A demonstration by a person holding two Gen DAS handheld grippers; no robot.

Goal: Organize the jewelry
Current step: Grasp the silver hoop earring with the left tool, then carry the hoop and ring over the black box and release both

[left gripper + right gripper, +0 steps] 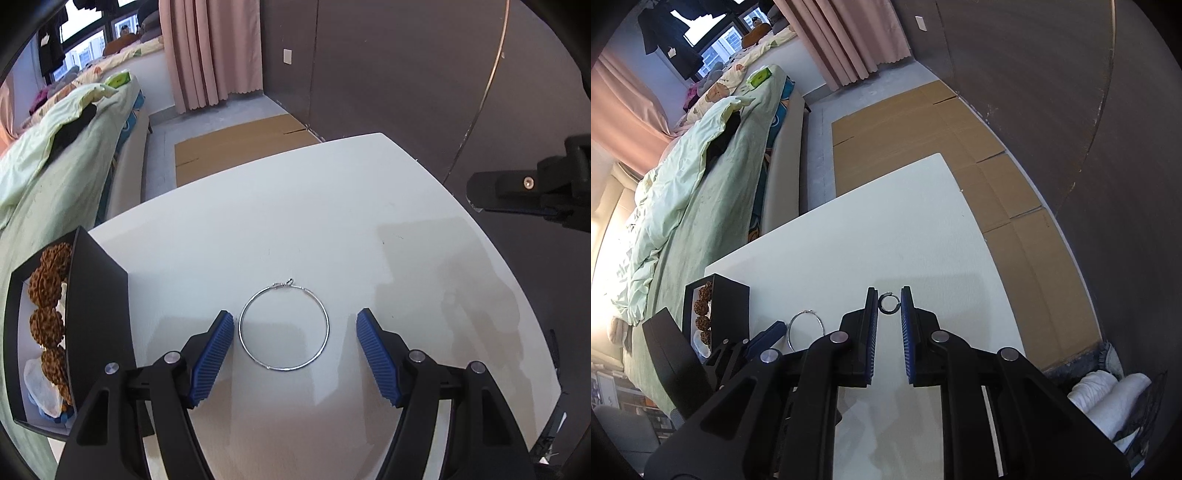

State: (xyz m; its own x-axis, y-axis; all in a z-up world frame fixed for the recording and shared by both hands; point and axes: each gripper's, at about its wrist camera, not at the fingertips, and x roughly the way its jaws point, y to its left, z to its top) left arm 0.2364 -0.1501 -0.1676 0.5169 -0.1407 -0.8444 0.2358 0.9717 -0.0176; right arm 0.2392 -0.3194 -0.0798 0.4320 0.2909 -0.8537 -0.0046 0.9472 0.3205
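Bedroom, white desk (295, 221) beside a bed. Left wrist view: my left gripper (295, 328) is spread wide and empty, a thin silver hoop (283, 326) flat on the desk between its fingers, toward the near edge. Black box (99, 325) of brown beads (46, 326) sits at the left edge. Hoop looks light, springy, slippery; I'd pinch the wire rim. Right wrist view: my right gripper (889, 303) is nearly closed around a small ring (889, 303); contact unclear.
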